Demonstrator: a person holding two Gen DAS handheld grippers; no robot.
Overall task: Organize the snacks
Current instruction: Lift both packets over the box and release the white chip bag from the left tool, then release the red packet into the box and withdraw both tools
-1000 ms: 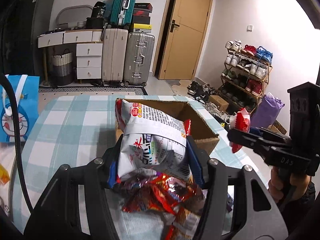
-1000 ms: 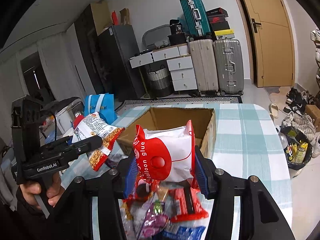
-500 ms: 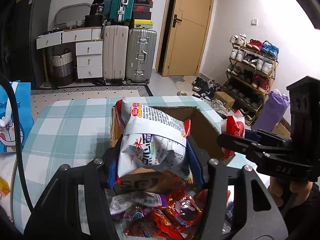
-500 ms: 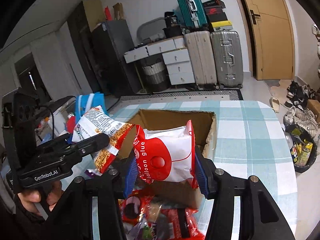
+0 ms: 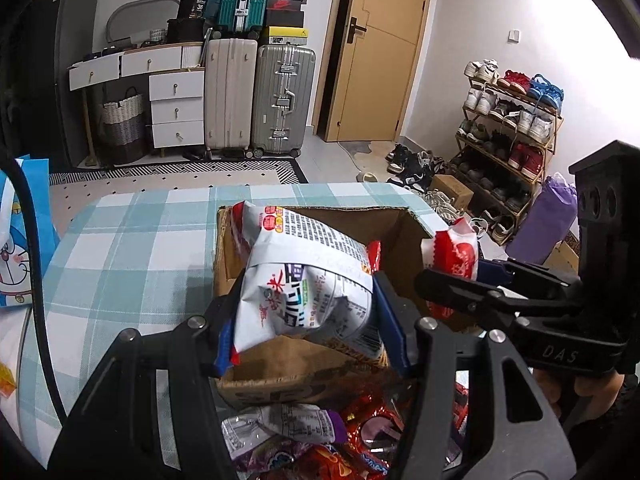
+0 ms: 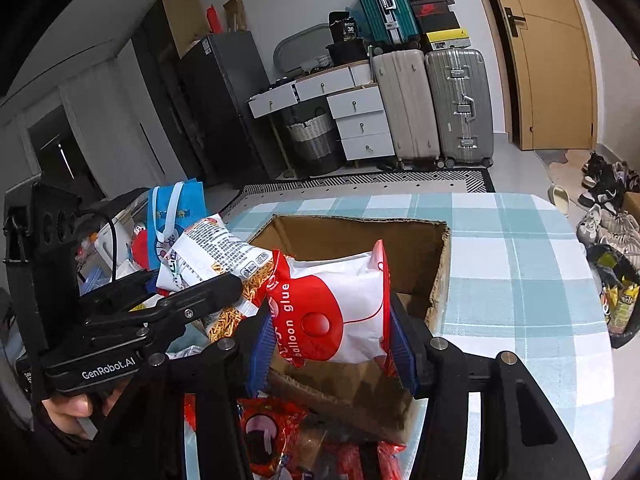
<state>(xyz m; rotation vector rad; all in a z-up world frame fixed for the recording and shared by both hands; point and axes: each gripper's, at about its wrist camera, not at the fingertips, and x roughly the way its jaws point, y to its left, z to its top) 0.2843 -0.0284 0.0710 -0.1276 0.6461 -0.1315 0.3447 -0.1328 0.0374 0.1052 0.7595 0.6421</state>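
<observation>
While both grippers hang over the near edge of the cardboard box (image 5: 304,376), each is clamped on a packet. Blue pads of the left gripper (image 5: 306,320) squeeze a white noodle-snack bag (image 5: 308,276), held above the box's near-left part. Pressed together on a red-and-white balloon glue bag (image 6: 332,312), the right gripper (image 6: 332,344) holds it just right of the other packet. Only brown inner walls of the box show; its floor is hidden. Loose snack wrappers (image 5: 320,440) lie just before the box on the teal checked tablecloth (image 6: 520,264). Beyond the box stand suitcases (image 5: 256,96), a white drawer unit (image 5: 176,108) and a wooden door (image 5: 380,48).
</observation>
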